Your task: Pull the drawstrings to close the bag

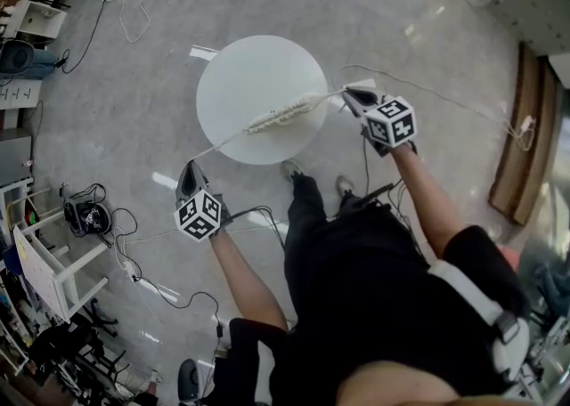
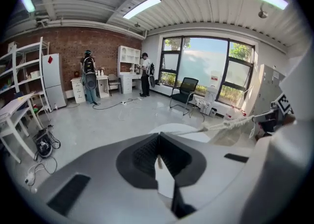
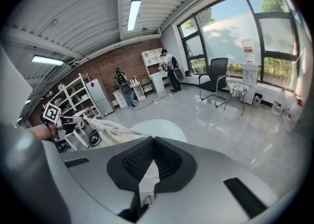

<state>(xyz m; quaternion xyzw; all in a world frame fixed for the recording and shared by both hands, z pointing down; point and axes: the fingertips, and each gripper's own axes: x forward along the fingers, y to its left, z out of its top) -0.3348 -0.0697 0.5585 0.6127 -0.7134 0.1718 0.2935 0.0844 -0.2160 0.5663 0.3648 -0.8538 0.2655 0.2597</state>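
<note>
The left gripper (image 1: 188, 173) is clamped on the left drawstring (image 1: 227, 138) and the right gripper (image 1: 353, 95) on the right drawstring (image 1: 334, 93). The bag (image 1: 285, 113) is stretched, bunched, between them over the round table (image 1: 258, 70). The closing pull looks nearly done; a last outward tug has open floor either side.

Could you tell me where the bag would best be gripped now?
The bag at its gathered middle, from above: the cloth is bunched into one narrow ridge, hanging taut over the table, so a tool should likely close across it.
</note>
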